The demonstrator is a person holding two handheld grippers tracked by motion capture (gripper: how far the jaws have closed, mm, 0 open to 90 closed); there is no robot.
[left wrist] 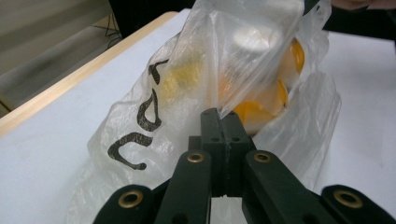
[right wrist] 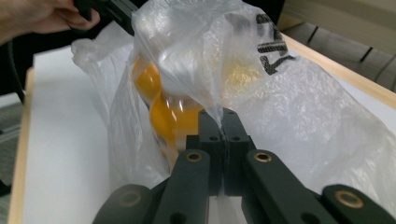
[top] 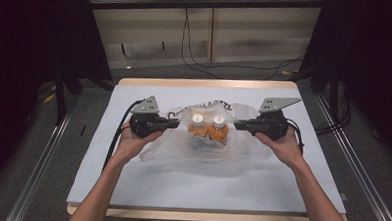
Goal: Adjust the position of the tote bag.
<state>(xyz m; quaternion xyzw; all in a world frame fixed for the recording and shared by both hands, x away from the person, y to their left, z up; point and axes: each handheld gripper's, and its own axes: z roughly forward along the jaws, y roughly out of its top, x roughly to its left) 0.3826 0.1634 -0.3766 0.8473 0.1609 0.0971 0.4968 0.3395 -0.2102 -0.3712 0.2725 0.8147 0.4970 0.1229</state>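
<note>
Work in hand: two-handed handling of a clear plastic bag (top: 202,141) that holds two orange bottles (top: 208,127) with white caps.
Bag position: middle of the desk (top: 130,187), a little toward the far edge, well clear of every corner; its lower part spreads flat on the white cover toward the near edge.
Bottles: upright, side by side and touching, inside the bag; the orange contents show through the film in both gripper views.
Bag markings: black lettering on the side facing the far edge; not legible.
Left tongs (left wrist: 219,116): jaws together, clamped on a pinch of bag film at the bag's left side; the film runs up taut from the tips.
Right tongs (right wrist: 222,116): jaws together, clamped on a pinch of film at the bag's right side, likewise stretched.
Hands: left hand (top: 135,140) and right hand (top: 282,144) sit level with each other, either side of the bag, tongs pointing inward.
Done so far (judgement): bottles are in the bag and both sides of the mouth are gripped.
Left to do (judgement): lift or shift the bag, or draw the mouth shut; which one, cannot tell. The bag base appears to rest on the desk.
Risk (judgement): thin film may slip or tear at the pinches under the bottles' weight.
</note>
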